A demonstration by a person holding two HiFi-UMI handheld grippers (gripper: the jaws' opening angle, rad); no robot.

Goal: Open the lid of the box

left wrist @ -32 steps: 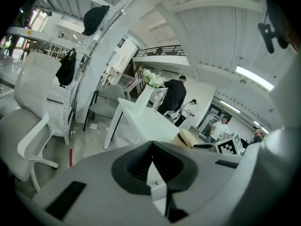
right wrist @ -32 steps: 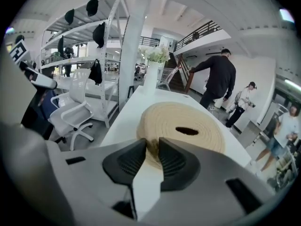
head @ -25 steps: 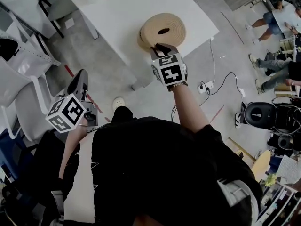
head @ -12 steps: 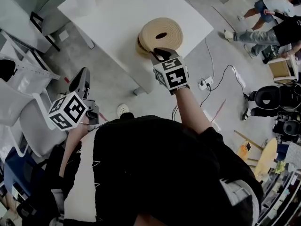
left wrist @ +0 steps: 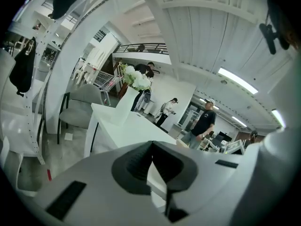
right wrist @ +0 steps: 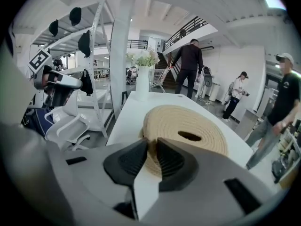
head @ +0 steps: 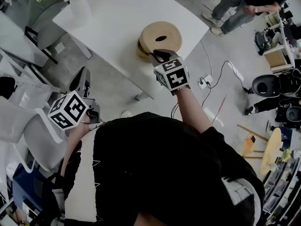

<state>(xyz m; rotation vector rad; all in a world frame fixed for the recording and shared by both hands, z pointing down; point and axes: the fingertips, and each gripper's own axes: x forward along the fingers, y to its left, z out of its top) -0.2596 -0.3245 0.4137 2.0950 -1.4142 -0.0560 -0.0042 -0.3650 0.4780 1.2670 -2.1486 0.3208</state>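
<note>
A round woven tan box point(head: 140, 48) stands on the white table point(head: 117, 13), and its lid point(head: 162, 34) with a dark centre hole is on. My right gripper point(head: 157, 55) is at the lid's near rim. In the right gripper view the lid point(right wrist: 188, 126) has its edge between the two dark pads of the right gripper point(right wrist: 151, 147). These jaws have just been closing and now pinch that rim. My left gripper point(head: 82, 76) hangs over the floor, left of the table and well away from the box. The left gripper point(left wrist: 151, 145) has its tips together and holds nothing.
A white vase of flowers point(head: 77, 3) stands at the table's far left corner. White chairs point(head: 28, 121) crowd the left side. A power strip with cables point(head: 204, 84) lies on the floor to the right of the table. A person point(head: 244, 4) is at the top right.
The right gripper stays at the lid's near rim. The left gripper has shifted slightly beside the table. The people at the top right have walked leftward.
</note>
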